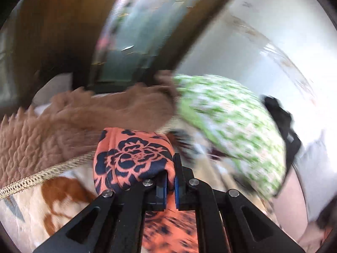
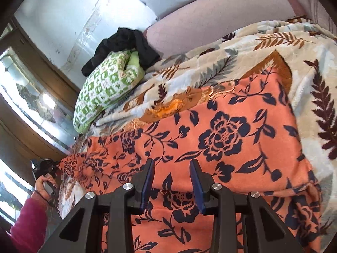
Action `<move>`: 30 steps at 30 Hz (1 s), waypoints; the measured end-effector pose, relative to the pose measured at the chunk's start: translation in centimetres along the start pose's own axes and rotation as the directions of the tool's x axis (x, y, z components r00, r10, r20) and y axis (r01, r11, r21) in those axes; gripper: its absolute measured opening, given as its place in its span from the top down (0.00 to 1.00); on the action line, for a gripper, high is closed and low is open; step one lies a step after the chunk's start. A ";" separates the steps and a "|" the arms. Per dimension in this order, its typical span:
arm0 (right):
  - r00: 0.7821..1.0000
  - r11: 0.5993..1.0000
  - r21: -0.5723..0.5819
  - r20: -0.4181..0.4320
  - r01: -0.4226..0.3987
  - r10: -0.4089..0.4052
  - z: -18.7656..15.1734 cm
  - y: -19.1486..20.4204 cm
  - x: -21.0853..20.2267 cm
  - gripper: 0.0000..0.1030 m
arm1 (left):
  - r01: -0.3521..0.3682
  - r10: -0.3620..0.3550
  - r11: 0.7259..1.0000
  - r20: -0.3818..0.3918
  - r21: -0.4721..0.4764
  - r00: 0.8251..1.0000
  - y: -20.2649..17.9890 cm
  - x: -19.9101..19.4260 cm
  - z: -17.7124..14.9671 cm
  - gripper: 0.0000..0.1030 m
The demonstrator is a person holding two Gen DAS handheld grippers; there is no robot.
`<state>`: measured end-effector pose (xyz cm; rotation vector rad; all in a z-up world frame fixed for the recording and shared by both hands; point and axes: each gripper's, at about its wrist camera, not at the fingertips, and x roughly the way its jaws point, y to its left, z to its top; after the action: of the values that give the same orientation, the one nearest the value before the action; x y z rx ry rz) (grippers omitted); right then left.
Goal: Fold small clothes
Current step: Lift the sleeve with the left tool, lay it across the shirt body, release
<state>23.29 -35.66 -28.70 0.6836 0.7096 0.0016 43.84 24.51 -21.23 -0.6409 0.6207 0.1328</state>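
Bedding with a fern-print blanket (image 2: 210,63) fills the scene, and on it lies the orange garment with dark blue roses (image 2: 221,130), spread wide across the middle of the right wrist view, its near hem hanging toward 6 o'clock.

By my reading the step in hand is the first fold: both near corners look taken up, ready to be carried over the far part. The next move calls for both hands to travel together toward 12 o'clock, keeping the edge taut and level, then lay it flat.

Left gripper (image 1: 170,175) is clamped tight on a bunched fold of the cloth, which bulges out at 10 o'clock of its pads. Right gripper (image 2: 171,181) stands partly apart with the cloth running between its blue pads (image 2: 147,181); whether they press it I cannot tell.

Farther out, a green-checked pillow (image 2: 105,92) sits at 10 o'clock, a black garment (image 2: 126,44) draped on it, and a brown fleece (image 1: 63,126) lies left.
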 end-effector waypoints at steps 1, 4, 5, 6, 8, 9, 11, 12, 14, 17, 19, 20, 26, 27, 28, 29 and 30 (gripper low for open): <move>1.000 1.000 0.020 0.007 -0.004 0.004 0.2 -0.3 -0.3 0.65 | 0.032 -0.032 0.999 -0.004 0.037 0.999 -2.0 -0.9 -0.4 0.96; 0.999 0.996 0.092 0.033 -0.016 0.013 1.1 -1.7 -1.4 0.65 | 0.127 -0.124 0.983 -0.033 0.134 0.992 -7.9 -3.5 -2.5 0.96; 0.999 0.994 0.112 0.044 -0.018 0.013 1.3 -2.2 -1.9 0.65 | 0.157 -0.151 0.973 -0.048 0.167 0.987 -9.8 -4.4 -3.5 0.96; 0.998 0.991 0.130 0.057 -0.020 0.013 1.7 -2.7 -2.4 0.65 | 0.187 -0.178 0.961 -0.066 0.202 0.982 -11.8 -5.2 -4.6 0.96; 0.996 0.986 0.164 0.087 -0.023 0.009 2.3 -3.6 -3.4 0.65 | 0.244 -0.223 0.929 -0.107 0.279 0.969 -16.0 -6.6 -7.4 0.96; 0.995 0.983 0.183 0.101 -0.026 0.007 2.6 -4.1 -4.0 0.65 | 0.270 -0.241 0.911 -0.129 0.312 0.962 -17.9 -7.0 -8.9 0.96; 0.992 0.976 0.216 0.125 -0.029 0.001 3.0 -5.2 -5.0 0.65 | 0.330 -0.280 0.871 -0.184 0.364 0.942 -21.8 -7.9 -12.4 0.96; 0.991 0.973 0.230 0.133 -0.030 -0.001 3.2 -5.7 -5.4 0.65 | 0.362 -0.299 0.850 -0.214 0.384 0.930 -23.5 -8.4 -14.6 0.96; 0.988 0.963 0.267 0.151 -0.034 -0.007 3.6 -6.9 -6.2 0.65 | 0.411 -0.323 0.816 -0.268 0.406 0.908 -26.3 -9.1 -19.0 0.96; 0.985 0.949 0.312 0.170 -0.051 -0.003 4.2 -8.7 -7.4 0.65 | 0.467 -0.328 0.770 -0.357 0.434 0.874 -29.7 -8.8 -26.4 0.96; 0.984 0.943 0.328 0.179 -0.057 -0.003 4.4 -9.5 -7.9 0.64 | 0.487 -0.281 0.742 -0.447 0.460 0.850 -31.6 -7.7 -31.9 0.95; 0.984 0.941 0.332 0.177 -0.059 -0.001 4.6 -9.8 -8.0 0.64 | 0.488 -0.236 0.728 -0.492 0.482 0.838 -32.2 -6.9 -34.6 0.95; 0.995 0.929 0.363 0.095 -0.071 0.038 4.4 -10.9 -6.9 0.51 | 0.519 -0.124 0.730 -0.661 0.444 0.740 -30.5 -5.8 -40.1 0.88; 0.995 0.923 0.377 0.083 -0.081 0.053 4.1 -11.0 -6.6 0.41 | 0.543 -0.164 0.715 -0.649 0.440 0.743 -30.0 -7.0 -39.2 0.84; 0.995 0.916 0.390 0.076 -0.094 0.070 4.0 -11.0 -6.3 0.32 | 0.560 -0.201 0.702 -0.631 0.440 0.749 -29.5 -8.1 -38.3 0.69; 0.994 0.915 0.389 0.072 -0.105 0.083 3.9 -10.8 -6.1 0.32 | 0.570 -0.245 0.691 -0.597 0.445 0.764 -28.9 -9.5 -37.0 0.60; 0.994 0.919 0.380 0.067 -0.107 0.088 3.9 -10.4 -5.9 0.32 | 0.561 -0.285 0.688 -0.540 0.460 0.792 -28.3 -10.4 -35.5 0.40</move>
<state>18.78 -47.39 -29.01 1.0914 0.6335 -0.0640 26.16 -18.60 -22.84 -0.1622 0.8658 -0.6713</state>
